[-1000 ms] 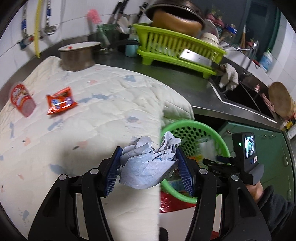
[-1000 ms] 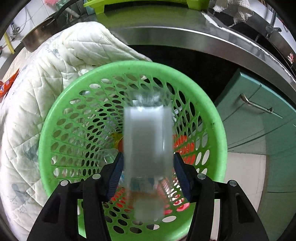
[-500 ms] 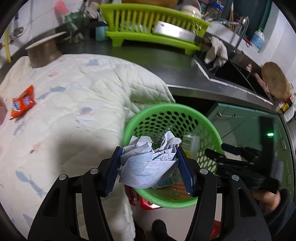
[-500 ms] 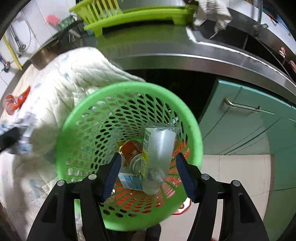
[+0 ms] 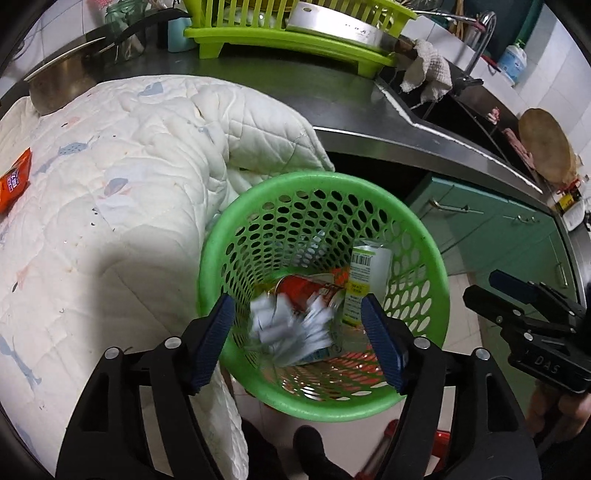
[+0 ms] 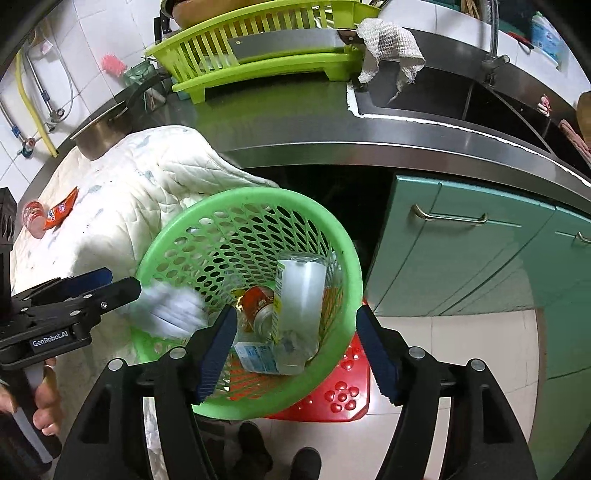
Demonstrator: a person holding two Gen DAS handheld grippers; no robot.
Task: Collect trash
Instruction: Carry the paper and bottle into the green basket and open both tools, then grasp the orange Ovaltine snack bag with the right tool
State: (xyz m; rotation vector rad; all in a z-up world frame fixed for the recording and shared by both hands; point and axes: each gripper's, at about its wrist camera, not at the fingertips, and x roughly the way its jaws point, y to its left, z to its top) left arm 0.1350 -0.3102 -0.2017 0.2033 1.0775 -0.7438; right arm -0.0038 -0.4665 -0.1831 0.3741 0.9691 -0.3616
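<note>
A green perforated basket stands beside the quilt-covered counter. My left gripper is open over it; a crumpled paper ball, blurred, falls between its fingers into the basket. My right gripper is open and empty above the basket. Inside lie a white carton, a red can and a bottle. An orange snack wrapper and a red cup lie on the quilt.
A red stool sits under the basket. A steel pot and green dish rack stand on the counter. A sink is at right, teal cabinets below. My right gripper also shows in the left wrist view.
My left gripper opened over the basket and let go of the paper ball, which is dropping in. My right gripper pulled back from the basket after the carton fell in.
</note>
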